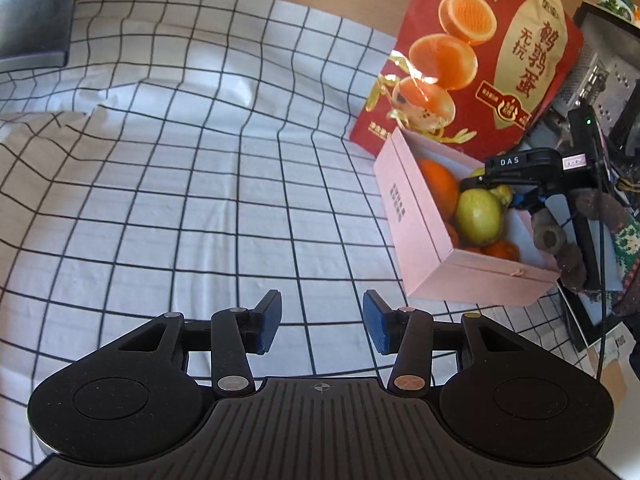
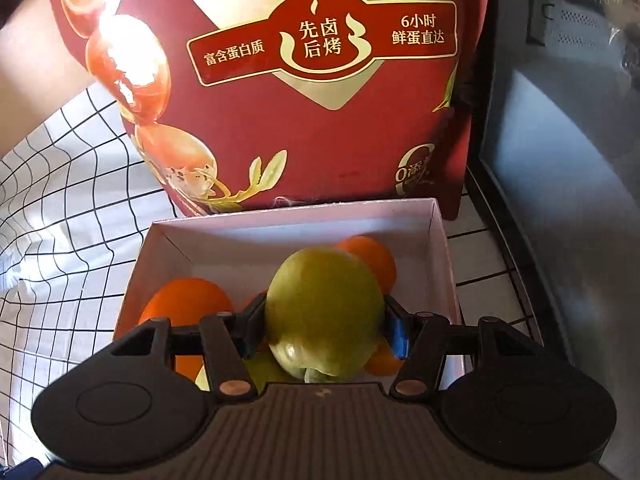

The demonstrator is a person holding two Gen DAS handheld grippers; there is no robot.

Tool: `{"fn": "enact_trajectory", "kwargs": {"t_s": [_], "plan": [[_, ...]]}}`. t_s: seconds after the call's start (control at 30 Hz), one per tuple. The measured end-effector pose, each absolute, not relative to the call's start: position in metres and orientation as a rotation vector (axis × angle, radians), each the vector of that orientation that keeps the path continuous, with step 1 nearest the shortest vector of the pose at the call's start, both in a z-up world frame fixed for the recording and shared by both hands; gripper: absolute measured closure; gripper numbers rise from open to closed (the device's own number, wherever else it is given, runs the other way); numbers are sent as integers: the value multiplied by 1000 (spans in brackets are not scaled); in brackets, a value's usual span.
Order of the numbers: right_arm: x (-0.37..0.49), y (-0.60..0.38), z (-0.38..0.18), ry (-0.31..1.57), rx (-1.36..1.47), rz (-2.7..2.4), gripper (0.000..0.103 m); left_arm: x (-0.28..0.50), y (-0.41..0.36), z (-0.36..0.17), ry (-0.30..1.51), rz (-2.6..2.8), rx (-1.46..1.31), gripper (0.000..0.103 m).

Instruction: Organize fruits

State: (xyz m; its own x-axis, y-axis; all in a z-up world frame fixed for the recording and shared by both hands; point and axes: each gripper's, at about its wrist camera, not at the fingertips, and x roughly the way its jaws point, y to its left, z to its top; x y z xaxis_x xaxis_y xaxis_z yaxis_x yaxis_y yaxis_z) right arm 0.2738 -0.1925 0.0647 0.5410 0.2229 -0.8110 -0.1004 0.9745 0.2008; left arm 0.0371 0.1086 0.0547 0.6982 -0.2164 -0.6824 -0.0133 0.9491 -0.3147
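Green fruit [image 2: 324, 312]: round, yellow-green, smooth and glossy skin, a pale patch at its near end; suspended over the pink box, just above the oranges.
Right gripper [image 2: 325, 318]: fingers clamped on the green fruit, one blue pad against each side.
Pink box [image 2: 444, 256]: open-topped, pale pink walls, white inside; rests on the checked cloth in front of the red package.
Oranges [image 2: 188, 300]: several inside the box, bright orange, partly hidden under the green fruit.
Left gripper [image 1: 322, 326]: fingers apart with nothing between them, above bare cloth, well apart from the box.
Checked cloth [image 1: 180, 160]: white with a black grid, wrinkled, covering the tabletop.
Red package [image 2: 320, 80]: upright behind the box, printed with halved eggs and gold lettering.
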Motion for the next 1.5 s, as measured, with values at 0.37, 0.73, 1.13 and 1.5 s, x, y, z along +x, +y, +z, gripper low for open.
{"fn": "enact_trajectory", "kwargs": {"t_s": [0.37, 0.73, 1.13, 1.5], "plan": [[222, -201, 102, 808, 96, 226, 29, 53, 78, 45, 812, -167, -151, 53], [82, -188, 89, 715, -83, 250, 25, 39, 44, 18, 768, -96, -23, 52], [63, -160, 22, 815, -71, 145, 11, 34, 11, 8, 670, -19, 15, 29], [59, -168, 8, 718, -40, 111, 0, 37, 8, 6, 658, 2, 12, 27]]}}
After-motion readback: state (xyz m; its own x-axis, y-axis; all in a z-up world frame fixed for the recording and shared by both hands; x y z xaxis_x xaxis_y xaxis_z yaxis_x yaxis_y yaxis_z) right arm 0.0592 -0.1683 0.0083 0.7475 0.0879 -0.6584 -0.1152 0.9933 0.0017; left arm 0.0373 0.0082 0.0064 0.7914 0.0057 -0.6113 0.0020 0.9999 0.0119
